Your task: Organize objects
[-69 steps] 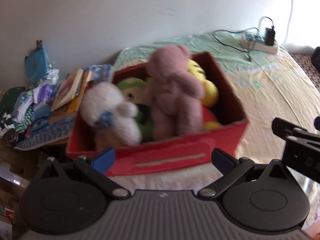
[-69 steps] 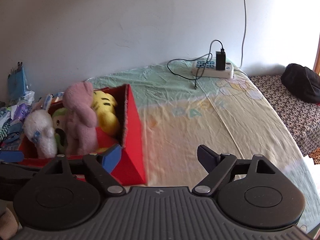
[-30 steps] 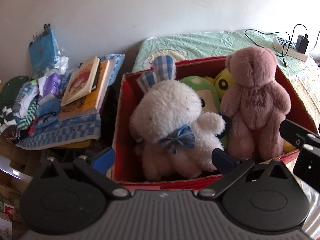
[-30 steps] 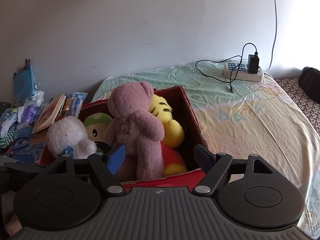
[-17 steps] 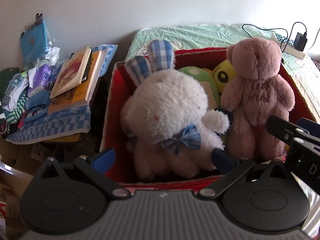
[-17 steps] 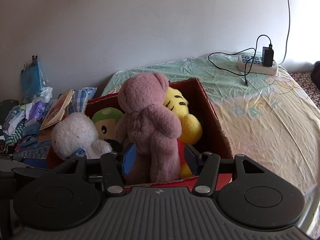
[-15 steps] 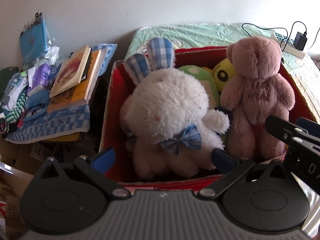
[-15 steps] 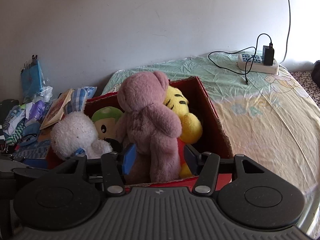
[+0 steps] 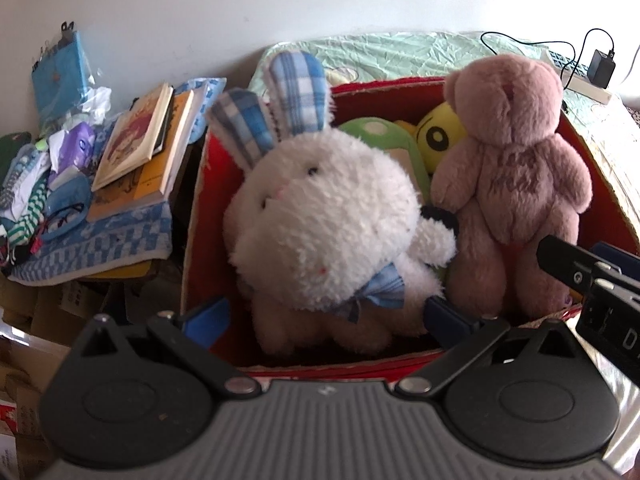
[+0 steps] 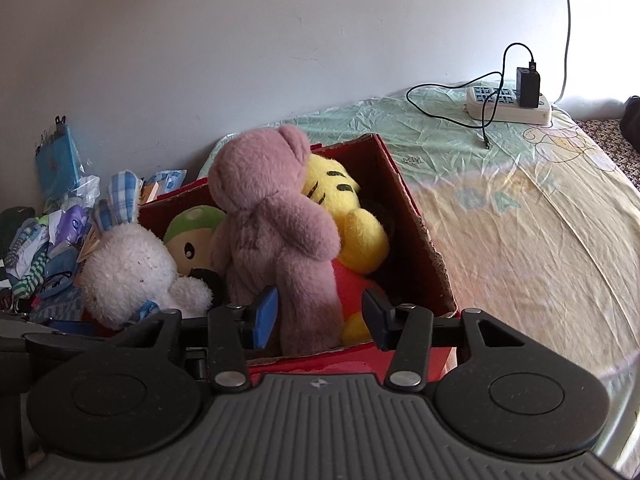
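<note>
Plush toys fill the red box [image 10: 420,240] on the bed [image 10: 540,216], and the nearest risk is at the pink bear [image 10: 272,216]. The right gripper [image 10: 316,316] has its jaws part-closed either side of the bear's leg, but I cannot tell whether the pads are touching the fur. A grip on one soft leg would probably let the bear swing, slip free, or drag the yellow toy [image 10: 348,216] leaning on it. The left gripper [image 9: 326,316] is spread wide around the base of the white rabbit [image 9: 324,236], holding nothing; closing there could catch only its bow. Both grippers sit close together, so they may collide. Farther back, the green toy [image 9: 380,136] is wedged between neighbours and could tip.
</note>
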Action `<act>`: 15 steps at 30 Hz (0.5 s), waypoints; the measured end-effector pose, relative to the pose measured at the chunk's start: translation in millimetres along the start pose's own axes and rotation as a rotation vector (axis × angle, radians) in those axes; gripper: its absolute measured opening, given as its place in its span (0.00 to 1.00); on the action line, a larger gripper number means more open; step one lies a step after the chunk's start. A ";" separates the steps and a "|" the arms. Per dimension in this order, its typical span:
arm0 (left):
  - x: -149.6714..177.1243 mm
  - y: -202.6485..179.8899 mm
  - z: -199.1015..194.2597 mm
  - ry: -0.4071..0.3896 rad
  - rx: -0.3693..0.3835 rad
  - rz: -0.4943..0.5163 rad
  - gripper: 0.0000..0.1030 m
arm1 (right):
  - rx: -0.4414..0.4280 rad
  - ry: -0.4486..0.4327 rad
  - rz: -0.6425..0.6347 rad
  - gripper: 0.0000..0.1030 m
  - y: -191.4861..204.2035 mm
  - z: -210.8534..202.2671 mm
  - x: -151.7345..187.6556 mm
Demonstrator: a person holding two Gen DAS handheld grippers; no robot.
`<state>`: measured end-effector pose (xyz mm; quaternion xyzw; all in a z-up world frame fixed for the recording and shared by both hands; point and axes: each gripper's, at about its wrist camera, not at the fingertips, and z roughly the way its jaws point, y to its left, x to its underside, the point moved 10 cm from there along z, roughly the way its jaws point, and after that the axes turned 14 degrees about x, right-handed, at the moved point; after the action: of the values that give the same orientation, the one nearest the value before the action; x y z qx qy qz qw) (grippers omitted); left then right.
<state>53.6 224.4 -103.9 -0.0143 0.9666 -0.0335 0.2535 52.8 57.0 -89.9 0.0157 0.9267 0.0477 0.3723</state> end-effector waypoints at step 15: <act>-0.2 2.8 2.5 -0.005 0.012 -0.004 1.00 | -0.007 0.017 -0.011 0.49 0.7 5.6 0.2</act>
<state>55.0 227.0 -106.1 -0.0150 0.9657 -0.0397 0.2561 56.6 58.1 -94.0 0.0087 0.9297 0.0491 0.3648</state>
